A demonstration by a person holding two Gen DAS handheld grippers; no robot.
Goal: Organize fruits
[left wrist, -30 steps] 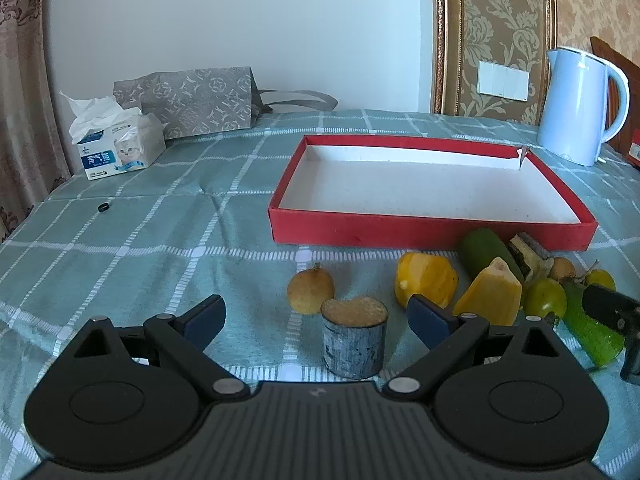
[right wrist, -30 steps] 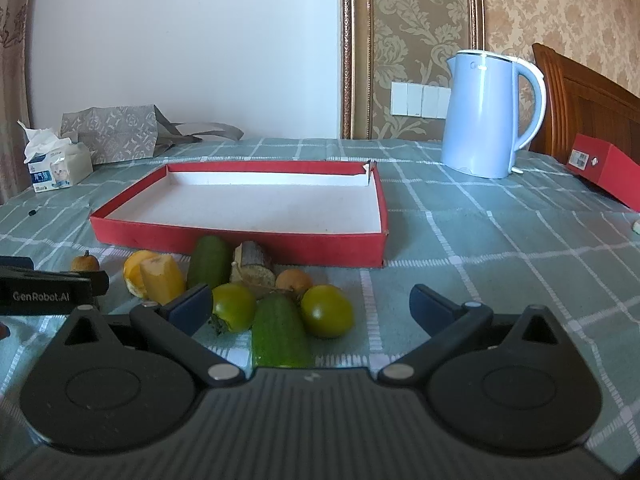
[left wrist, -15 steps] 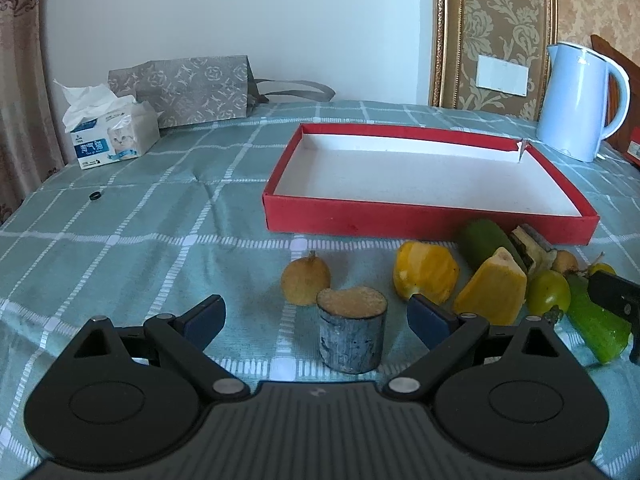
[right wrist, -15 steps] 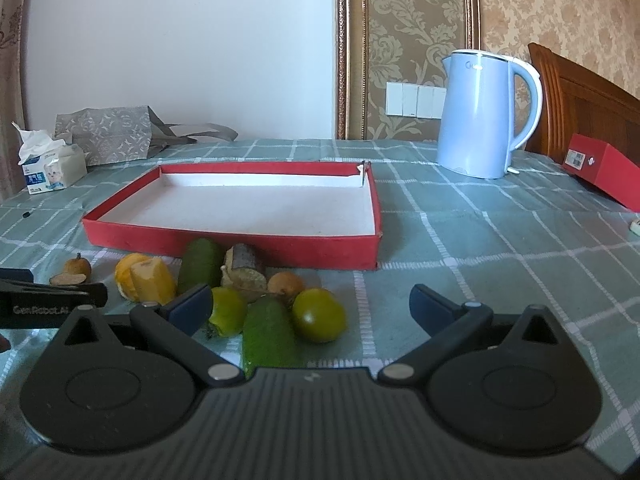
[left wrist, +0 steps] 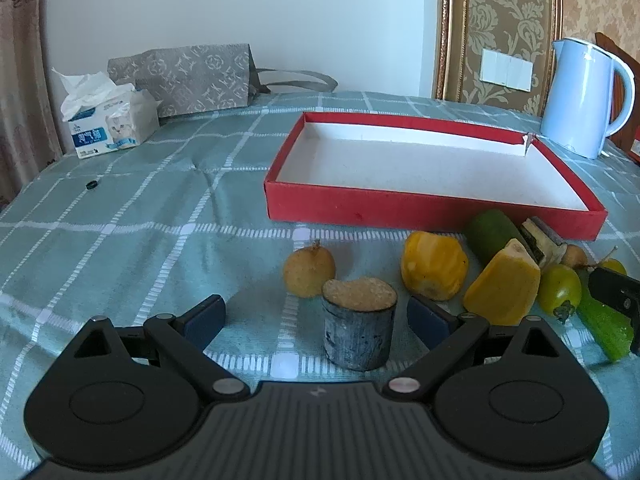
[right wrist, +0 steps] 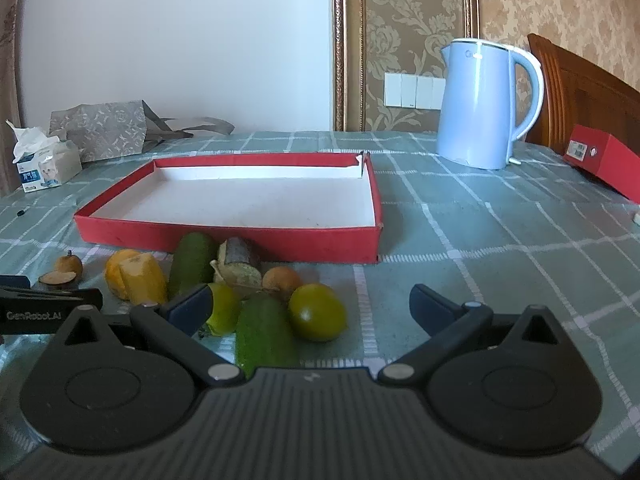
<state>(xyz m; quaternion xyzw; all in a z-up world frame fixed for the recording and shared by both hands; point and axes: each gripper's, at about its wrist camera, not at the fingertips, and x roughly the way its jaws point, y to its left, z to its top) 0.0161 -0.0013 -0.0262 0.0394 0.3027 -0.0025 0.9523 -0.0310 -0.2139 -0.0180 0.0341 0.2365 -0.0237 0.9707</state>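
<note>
**Fruit heaped in front of the red tray, both grippers spread wide**

The red tray lies on the checked worktop, its white floor bare, and serves as the landmark here. All the produce sits on the cloth just in front of the tray's near wall.

The left gripper hovers low over the worktop, its jaws wide and gripping nothing. Between them stands a short dark-skinned cut stump, upright, its pale cut face upward. Just behind it, toward the tray, sits a small round brown fruit. To the right of that lie a yellow pepper-like piece and a yellow wedge, close together. A dark green fruit leans almost against the tray's front wall.

The right gripper is also spread wide and holds nothing. Its left finger overlaps a green tomato in view; whether they touch cannot be told. A long green cucumber lies between the jaws, pointing toward the tray, with a second green tomato just beside it on the right. Behind these sit a small tan fruit and a husked, cut piece close to the tray wall.

Beyond the tray's far right corner stands a pale blue kettle. Beyond its far left corner are a tissue box and a grey patterned bag.
</note>
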